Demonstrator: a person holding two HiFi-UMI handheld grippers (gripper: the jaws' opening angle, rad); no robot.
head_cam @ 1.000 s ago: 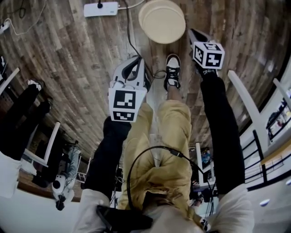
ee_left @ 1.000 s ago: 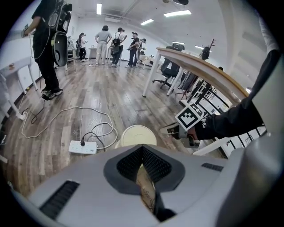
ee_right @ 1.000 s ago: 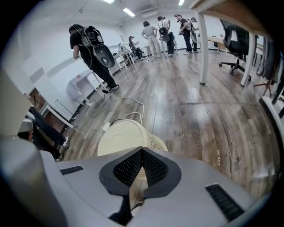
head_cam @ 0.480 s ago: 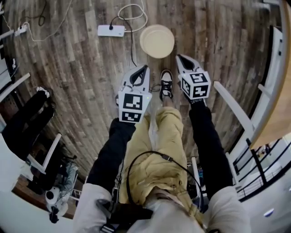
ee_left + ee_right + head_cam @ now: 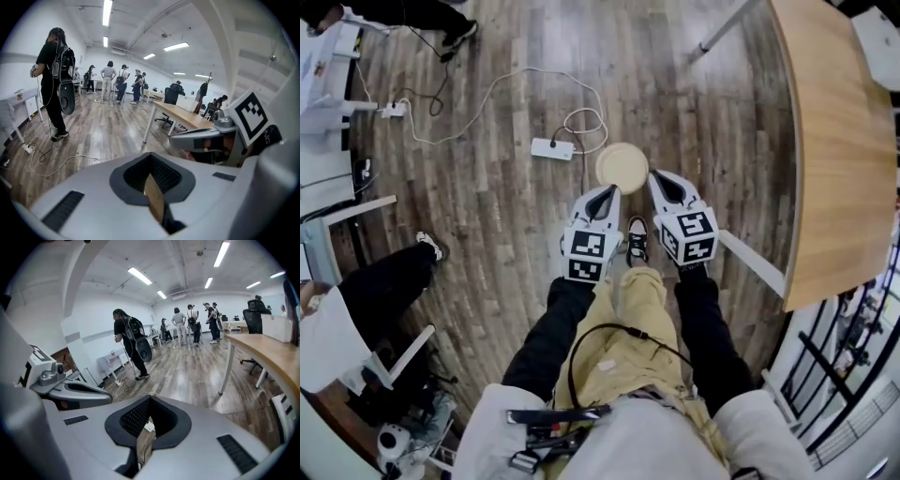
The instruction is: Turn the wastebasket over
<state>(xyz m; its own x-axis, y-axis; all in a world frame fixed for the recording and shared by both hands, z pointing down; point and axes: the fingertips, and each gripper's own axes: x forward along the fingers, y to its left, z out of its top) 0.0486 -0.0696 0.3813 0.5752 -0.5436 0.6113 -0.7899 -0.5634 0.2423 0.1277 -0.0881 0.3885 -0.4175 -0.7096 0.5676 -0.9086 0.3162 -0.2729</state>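
At the far left of the head view, a person in black trousers and a white top (image 5: pixel 384 281) is on the grey-brown wood-plank floor (image 5: pixel 487 216). Farther off, a white oblong power strip (image 5: pixel 553 148) lies on the planks.

The left gripper (image 5: pixel 605 193), grey-white with a black-and-white marker cube on it, points away from its holder. In its own view the jaws lie together, with only a thin slit between them and nothing gripped.

Just beyond its tip, and just right of the power strip, the cream-coloured round wastebasket (image 5: pixel 622 168) sits on the floor. It shows a flat round face upward, and whether that is its base or its mouth cannot be told. Neither gripper touches it.

Nearer than the wastebasket, a black-and-white shoe (image 5: pixel 637 240) shows between the two grippers, with tan trousers (image 5: pixel 628 328) nearer again.

The right gripper (image 5: pixel 662 180) lies beside the left one, its tip just right of the wastebasket. Its jaws are likewise pressed together and empty.

At the right, a light wooden tabletop (image 5: pixel 844 141) on white legs curves along the edge of the view.
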